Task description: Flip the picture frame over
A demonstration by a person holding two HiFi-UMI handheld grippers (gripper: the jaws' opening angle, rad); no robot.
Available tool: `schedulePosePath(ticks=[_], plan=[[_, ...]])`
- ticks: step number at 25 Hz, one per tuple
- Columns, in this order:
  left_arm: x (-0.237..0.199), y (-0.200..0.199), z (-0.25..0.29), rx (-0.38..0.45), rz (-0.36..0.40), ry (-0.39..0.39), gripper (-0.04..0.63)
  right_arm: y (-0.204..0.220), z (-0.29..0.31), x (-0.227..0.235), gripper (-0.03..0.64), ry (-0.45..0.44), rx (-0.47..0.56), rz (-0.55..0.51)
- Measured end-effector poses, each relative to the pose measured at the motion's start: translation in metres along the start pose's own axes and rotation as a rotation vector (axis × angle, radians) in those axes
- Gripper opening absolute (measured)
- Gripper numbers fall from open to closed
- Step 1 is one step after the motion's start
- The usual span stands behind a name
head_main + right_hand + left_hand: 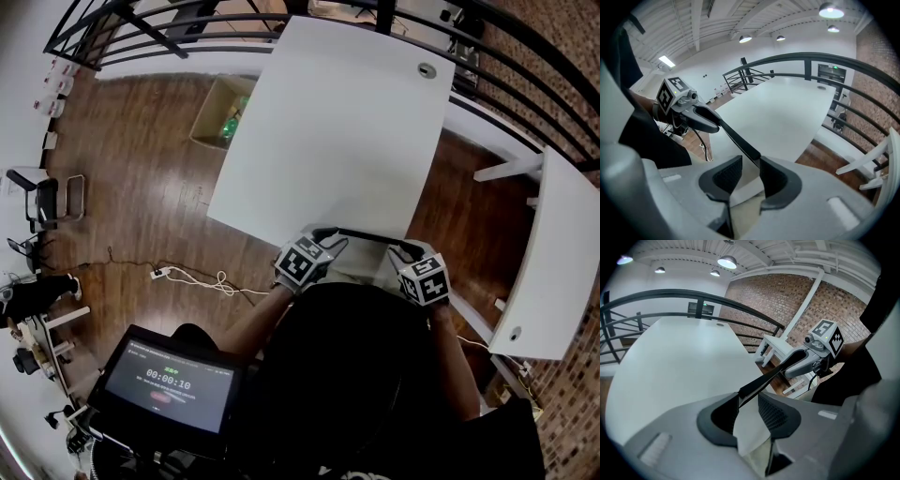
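A tablet (169, 380) sits nearest the person, left of the white table (347, 131)'s near edge. Its dark screen shows a timer reading 00:00:10; the smaller print is too fine to read.

At that near edge, the left gripper (749, 412) is clamped on one end of the picture frame (367, 236) and the right gripper (751, 172) on the other end. A pale face of the frame lies slanted between each pair of pads. The frame's long axis runs side to side along the table's near edge, from one gripper to the other. From above it is seen edge-on, a thin black rim turned upward. I cannot tell whether the pale face is the front or the back.

Beyond the frame the tabletop stretches bare to a round cable port (427, 70) near its far right corner. Left of the table is open wooden floor with a cardboard box (214, 111) beside the table's left edge. To the right, past a strip of floor, stands a second white table (553, 262). A dark railing (187, 23) curves past the far edge.
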State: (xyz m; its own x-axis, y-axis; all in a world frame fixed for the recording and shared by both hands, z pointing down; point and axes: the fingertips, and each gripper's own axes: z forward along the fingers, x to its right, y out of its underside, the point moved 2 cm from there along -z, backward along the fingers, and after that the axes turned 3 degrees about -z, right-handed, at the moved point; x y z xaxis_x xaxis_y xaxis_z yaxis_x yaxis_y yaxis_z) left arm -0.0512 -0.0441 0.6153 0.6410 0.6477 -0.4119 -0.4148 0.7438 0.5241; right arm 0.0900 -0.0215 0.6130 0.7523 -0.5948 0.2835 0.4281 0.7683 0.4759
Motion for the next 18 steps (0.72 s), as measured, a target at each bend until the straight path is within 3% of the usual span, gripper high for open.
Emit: schedulePosePath(ticks=[18], plan=[[-0.001, -0.014, 0.009, -0.010, -0.013, -0.007, 0.138, -0.009, -0.001, 0.018, 0.101, -0.004, -0.019, -0.019]])
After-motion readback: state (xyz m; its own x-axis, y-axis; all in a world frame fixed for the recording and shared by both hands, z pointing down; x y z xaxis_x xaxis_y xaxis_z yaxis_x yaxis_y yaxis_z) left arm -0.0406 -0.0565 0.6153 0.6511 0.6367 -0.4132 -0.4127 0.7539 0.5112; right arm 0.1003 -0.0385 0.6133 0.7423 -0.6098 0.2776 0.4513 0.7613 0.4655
